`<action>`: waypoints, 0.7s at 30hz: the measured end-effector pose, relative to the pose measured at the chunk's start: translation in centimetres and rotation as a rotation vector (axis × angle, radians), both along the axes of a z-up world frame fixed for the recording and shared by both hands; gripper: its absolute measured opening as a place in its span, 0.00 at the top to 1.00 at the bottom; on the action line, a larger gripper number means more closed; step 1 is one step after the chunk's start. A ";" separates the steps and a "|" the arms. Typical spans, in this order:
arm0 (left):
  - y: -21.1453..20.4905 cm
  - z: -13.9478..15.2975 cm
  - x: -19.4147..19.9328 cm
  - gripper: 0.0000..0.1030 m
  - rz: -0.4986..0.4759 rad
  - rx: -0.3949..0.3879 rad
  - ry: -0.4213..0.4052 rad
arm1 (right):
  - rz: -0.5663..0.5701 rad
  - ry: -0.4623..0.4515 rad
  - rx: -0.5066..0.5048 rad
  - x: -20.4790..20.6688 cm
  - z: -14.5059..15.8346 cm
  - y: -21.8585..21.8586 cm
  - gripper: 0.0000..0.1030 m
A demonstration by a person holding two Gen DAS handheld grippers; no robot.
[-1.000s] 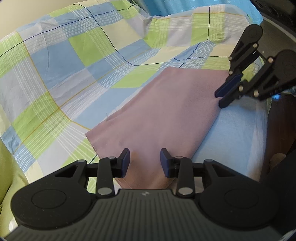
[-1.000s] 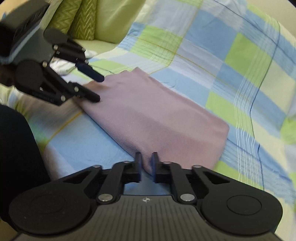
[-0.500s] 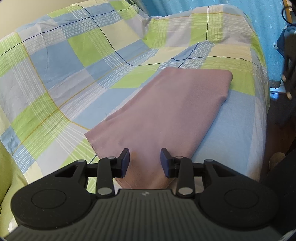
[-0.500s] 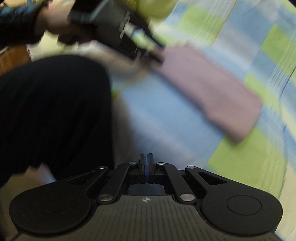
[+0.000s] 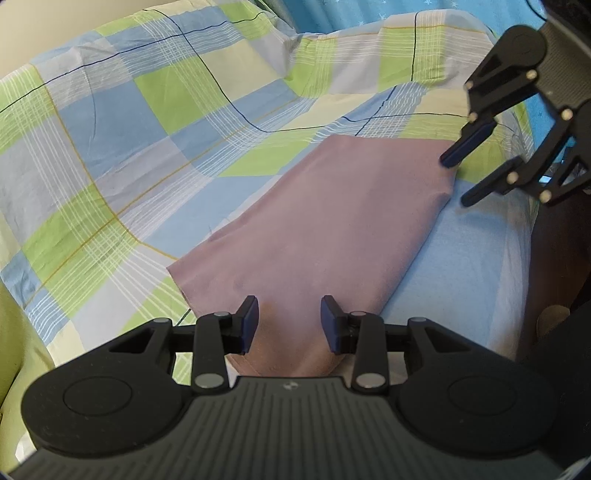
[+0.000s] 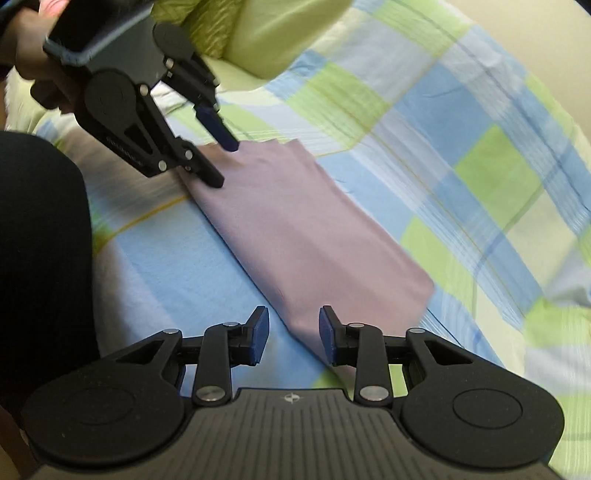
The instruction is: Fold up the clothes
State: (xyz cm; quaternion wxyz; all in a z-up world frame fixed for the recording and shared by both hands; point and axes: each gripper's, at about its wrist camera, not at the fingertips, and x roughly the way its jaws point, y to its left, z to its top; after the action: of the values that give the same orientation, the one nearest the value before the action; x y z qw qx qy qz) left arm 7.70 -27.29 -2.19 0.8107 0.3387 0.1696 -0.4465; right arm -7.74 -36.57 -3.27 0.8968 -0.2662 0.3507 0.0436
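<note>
Setting: a bedroom in a home. A bed (image 5: 480,280) is seen, covered with a checked sheet (image 5: 155,122) in blue, green and cream squares crossed by thin dark and yellow lines. The sheet is draped over the far edge of the bed, where it is rumpled into folds. A light green pillow (image 6: 280,33) is propped at the head of the bed, with a second green cushion of zigzag weave (image 6: 199,29) beside it. A blue curtain with small pale stars (image 5: 354,14) is hung just past the far edge. A plain cream wall (image 5: 74,26) is noted behind. A folded mauve garment (image 5: 325,229) is laid near the bed's near edge.
</note>
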 end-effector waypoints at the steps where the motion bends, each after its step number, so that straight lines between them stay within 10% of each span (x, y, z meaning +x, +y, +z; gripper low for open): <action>1: 0.0 0.0 0.0 0.68 0.001 -0.002 0.003 | 0.002 0.008 0.009 0.4 -0.1 -0.2 0.81; 2: 0.0 0.0 0.1 0.68 0.002 -0.004 0.004 | 0.001 0.014 0.015 0.7 -0.2 -0.4 0.96; 6: 0.0 0.0 0.1 0.67 -0.003 -0.003 0.001 | 0.009 0.008 0.007 0.1 0.2 -0.2 1.00; 21: 0.1 0.0 0.0 0.67 0.001 -0.008 0.002 | 0.022 0.085 0.101 -4.0 1.1 1.3 1.00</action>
State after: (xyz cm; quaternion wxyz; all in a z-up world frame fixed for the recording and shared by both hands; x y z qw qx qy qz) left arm 7.74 -27.20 -2.14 0.8121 0.3350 0.1689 -0.4469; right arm -11.76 -35.25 -2.14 0.8929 -0.2222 0.3827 0.0826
